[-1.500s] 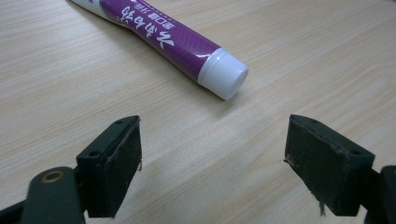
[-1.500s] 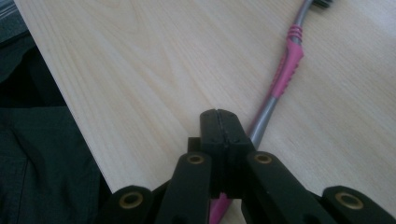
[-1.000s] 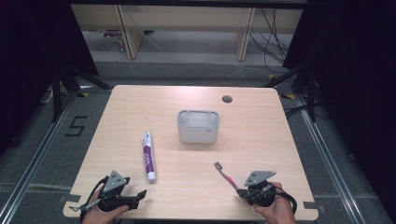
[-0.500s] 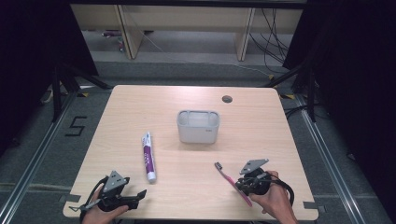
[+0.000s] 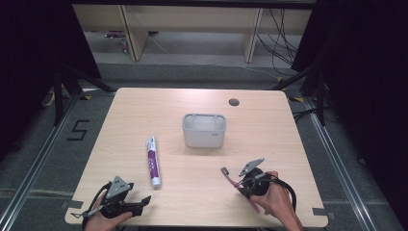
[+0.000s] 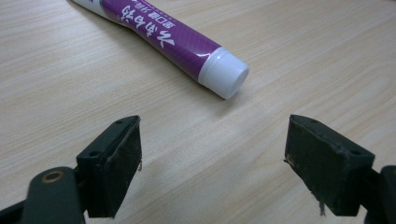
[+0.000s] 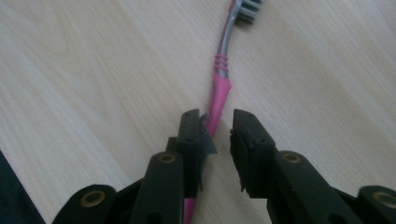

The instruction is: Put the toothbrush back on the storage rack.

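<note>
— Where does everything sit on the table (image 5: 144,110)?

— The holder (image 5: 204,130) stands near the middle of the frame, a little above centre. The tube (image 5: 152,161) lies left of it and lower, its cap end toward the bottom. A small hole (image 5: 234,102) is in the tabletop at the upper right, behind the holder.

— And your claws?

— My left claw (image 5: 137,202) rests at the lower left, below the tube; in its own view the tube (image 6: 163,37) lies ahead at the upper left. My right claw (image 5: 239,180) is at the lower right, below the holder, with the toothbrush (image 5: 231,177) lying between its jaws, brush end toward the holder.
</note>
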`<state>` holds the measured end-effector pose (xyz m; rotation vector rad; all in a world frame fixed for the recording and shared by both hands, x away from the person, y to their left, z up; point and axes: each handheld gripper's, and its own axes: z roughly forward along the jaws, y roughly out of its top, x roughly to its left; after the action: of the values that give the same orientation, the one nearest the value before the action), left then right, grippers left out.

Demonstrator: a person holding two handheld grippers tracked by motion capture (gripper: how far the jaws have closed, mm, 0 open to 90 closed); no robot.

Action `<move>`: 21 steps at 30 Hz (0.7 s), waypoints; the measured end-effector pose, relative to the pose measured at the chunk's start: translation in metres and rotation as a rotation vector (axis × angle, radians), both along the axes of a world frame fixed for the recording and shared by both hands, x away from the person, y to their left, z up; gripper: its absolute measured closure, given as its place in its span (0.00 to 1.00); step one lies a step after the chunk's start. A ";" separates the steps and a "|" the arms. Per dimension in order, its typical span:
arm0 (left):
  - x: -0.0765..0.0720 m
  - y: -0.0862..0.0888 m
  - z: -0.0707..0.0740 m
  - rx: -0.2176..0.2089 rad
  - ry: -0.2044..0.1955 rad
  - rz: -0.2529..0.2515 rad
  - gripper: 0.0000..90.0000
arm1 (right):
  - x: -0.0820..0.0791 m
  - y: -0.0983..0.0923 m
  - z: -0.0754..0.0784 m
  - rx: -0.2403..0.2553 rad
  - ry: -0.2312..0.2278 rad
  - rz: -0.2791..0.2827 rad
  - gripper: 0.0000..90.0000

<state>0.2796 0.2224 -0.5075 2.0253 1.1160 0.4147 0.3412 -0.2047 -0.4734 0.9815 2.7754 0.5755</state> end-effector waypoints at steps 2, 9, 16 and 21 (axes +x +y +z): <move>0.000 0.000 0.000 -0.002 0.000 0.000 0.20 | 0.001 0.003 0.000 -0.016 0.010 -0.011 0.82; 0.000 0.000 0.000 -0.003 0.002 0.001 0.20 | 0.006 0.011 -0.004 -0.054 0.018 0.040 0.85; 0.000 0.000 0.000 -0.008 -0.002 0.002 0.20 | 0.010 0.017 -0.003 -0.099 0.027 0.064 0.87; -0.001 0.000 0.000 -0.011 -0.009 0.004 0.20 | 0.013 0.023 -0.004 -0.137 0.049 0.075 0.89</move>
<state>0.2791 0.2229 -0.5074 2.0107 1.1149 0.4184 0.3547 -0.1819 -0.4776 0.8782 2.8601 0.3700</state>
